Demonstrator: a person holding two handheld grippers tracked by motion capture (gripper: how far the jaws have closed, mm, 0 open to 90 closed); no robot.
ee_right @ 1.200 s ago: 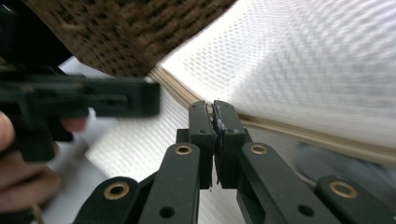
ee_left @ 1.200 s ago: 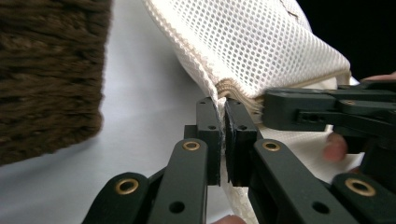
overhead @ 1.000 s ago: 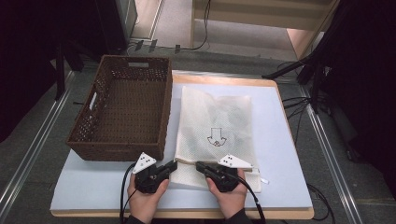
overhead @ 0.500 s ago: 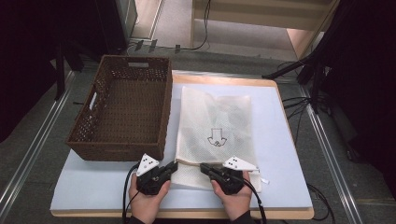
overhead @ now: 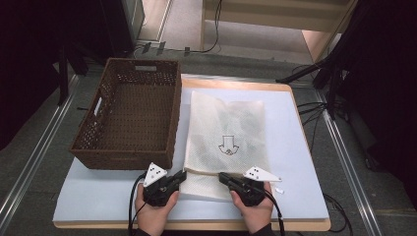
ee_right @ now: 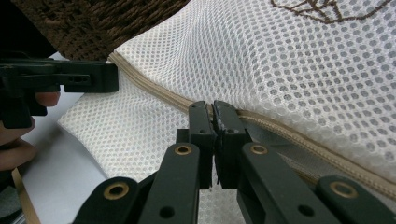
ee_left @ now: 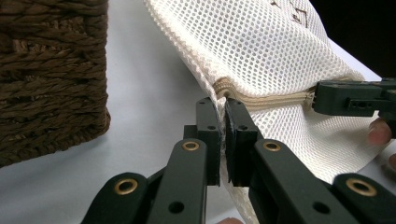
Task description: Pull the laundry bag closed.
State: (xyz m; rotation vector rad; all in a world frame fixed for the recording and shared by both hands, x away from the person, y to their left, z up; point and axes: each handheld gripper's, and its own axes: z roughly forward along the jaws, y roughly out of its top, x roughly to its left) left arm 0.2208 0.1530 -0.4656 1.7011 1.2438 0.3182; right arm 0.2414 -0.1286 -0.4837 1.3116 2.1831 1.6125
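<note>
**A:** Where is the mesh bag, and who has hold of it?

**B:** The cream mesh bag (overhead: 226, 140) lies flat on the white table (overhead: 295, 147), down the middle, its near end close to the front edge. The left gripper (overhead: 181, 176) is clamped shut on the bag's near left corner, at the end of the tan zipper (ee_left: 275, 99). The right gripper (overhead: 223, 177) is closed tight on the zipper line further along the same near end. A hand (overhead: 155, 214) behind each gripper comes in over the front edge.

**A:** How much room is there around it?

**B:** A brown wicker basket (overhead: 130, 118) fills the left half of the table, its right wall just beside the bag's left edge. Right of the bag, bare white surface runs to the right edge. A strip of table lies open in the front left corner, before the basket.

**A:** What do the close views add?

**B:** The left gripper view shows mesh pinched between its black jaws and the other gripper's tip on the zipper. The right gripper view shows the zipper running diagonally under its closed jaws. The high view alone shows the arrow mark (overhead: 227, 144) printed at the bag's centre
</note>
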